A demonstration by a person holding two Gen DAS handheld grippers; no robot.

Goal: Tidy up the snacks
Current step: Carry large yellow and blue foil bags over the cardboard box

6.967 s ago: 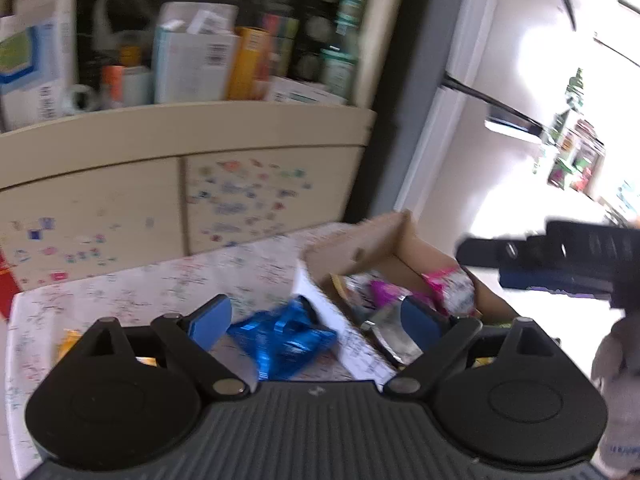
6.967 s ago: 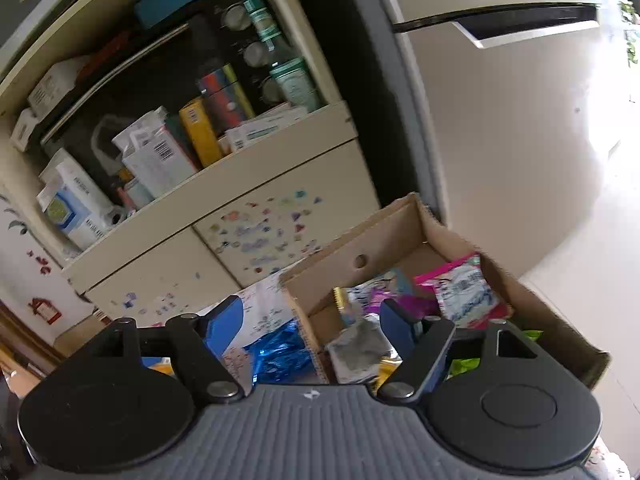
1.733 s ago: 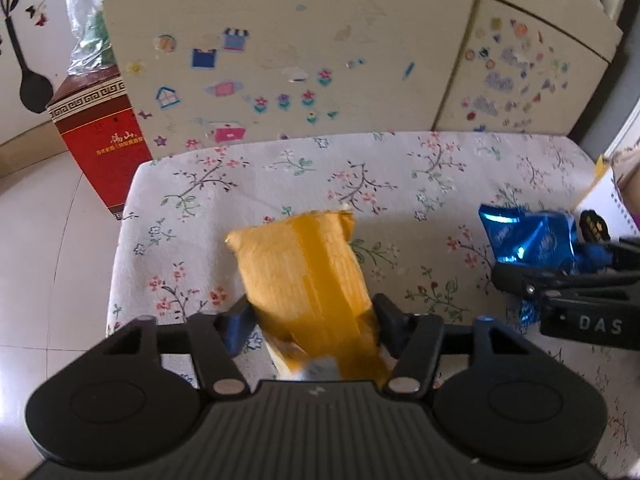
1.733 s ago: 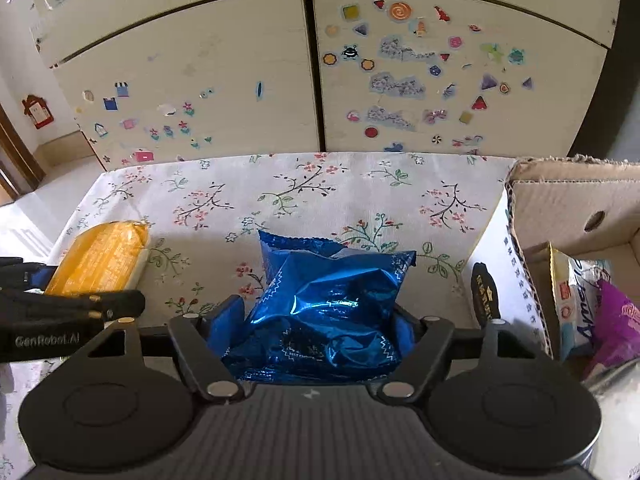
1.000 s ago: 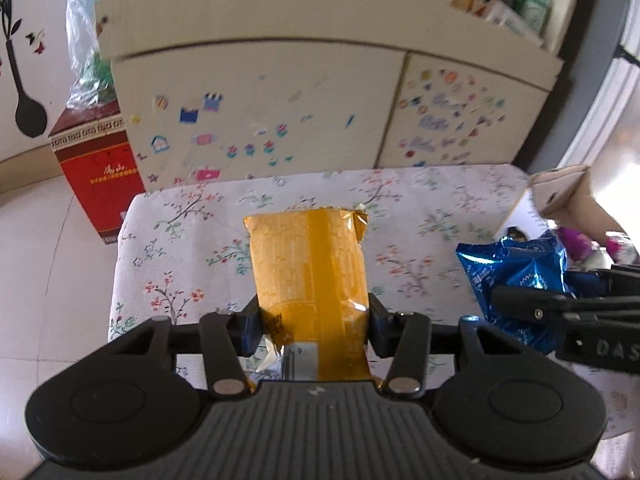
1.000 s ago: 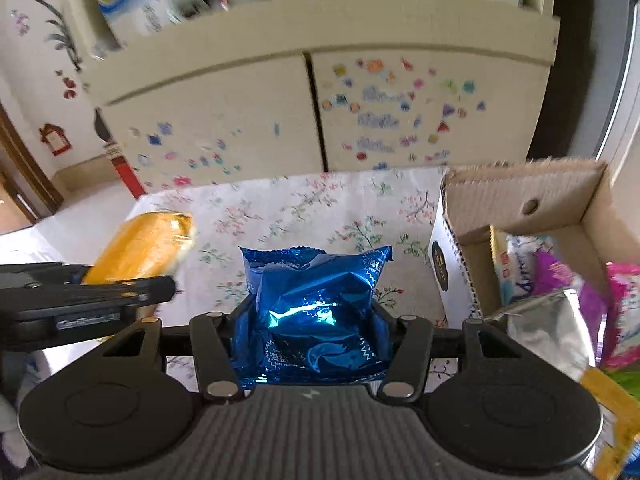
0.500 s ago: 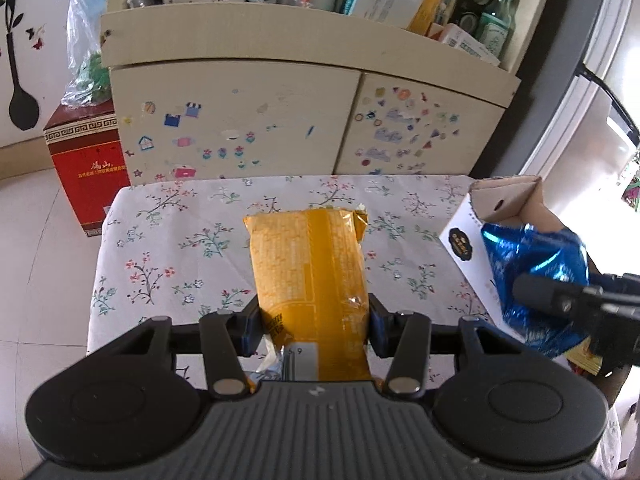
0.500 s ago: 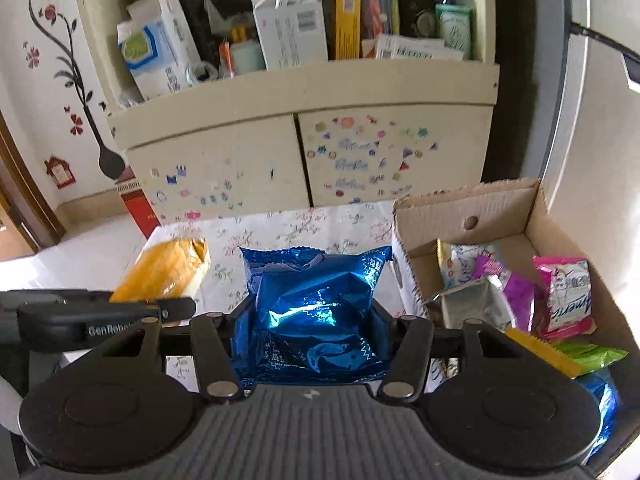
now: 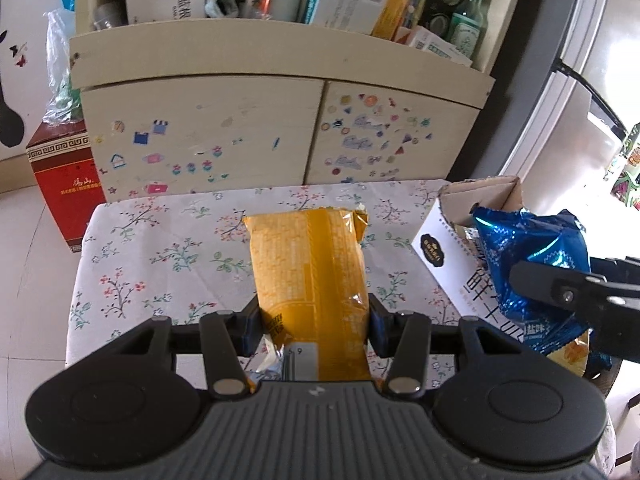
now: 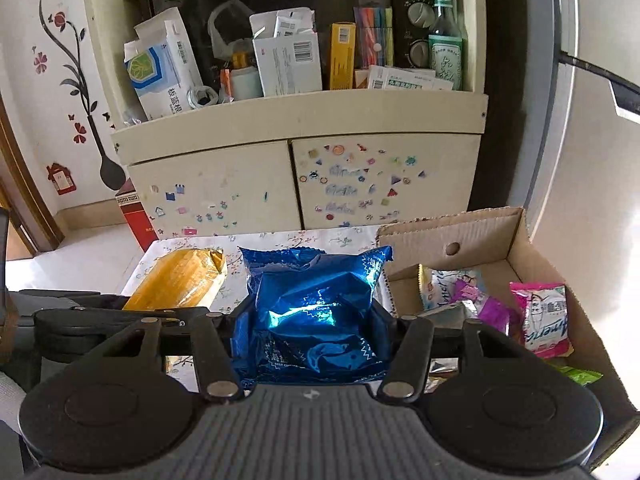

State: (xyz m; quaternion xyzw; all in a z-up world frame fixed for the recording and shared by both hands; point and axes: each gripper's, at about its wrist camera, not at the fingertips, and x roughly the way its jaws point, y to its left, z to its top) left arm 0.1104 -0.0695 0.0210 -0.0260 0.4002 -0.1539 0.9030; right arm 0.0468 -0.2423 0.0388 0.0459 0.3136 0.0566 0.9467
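Note:
My left gripper (image 9: 312, 326) is shut on a yellow snack packet (image 9: 308, 276) and holds it above the floral-cloth table (image 9: 160, 248). My right gripper (image 10: 312, 336) is shut on a crinkled blue foil snack bag (image 10: 316, 308), held in the air just left of the open cardboard box (image 10: 472, 236). The blue bag (image 9: 532, 264) also shows at the right of the left wrist view, over the box's near corner (image 9: 444, 240). The yellow packet (image 10: 180, 280) shows at the left of the right wrist view. The box holds several snack packets, among them a pink one (image 10: 544, 320).
A cream cabinet with sticker-covered doors (image 9: 280, 136) stands behind the table, its open shelf full of boxes and bottles (image 10: 288, 52). A red box (image 9: 64, 184) stands on the floor at the left. A refrigerator (image 10: 592, 160) is to the right of the cardboard box.
Both grippers have risen with their packets. The view has pulled back from the table. The blue bag has shifted right, toward the box.

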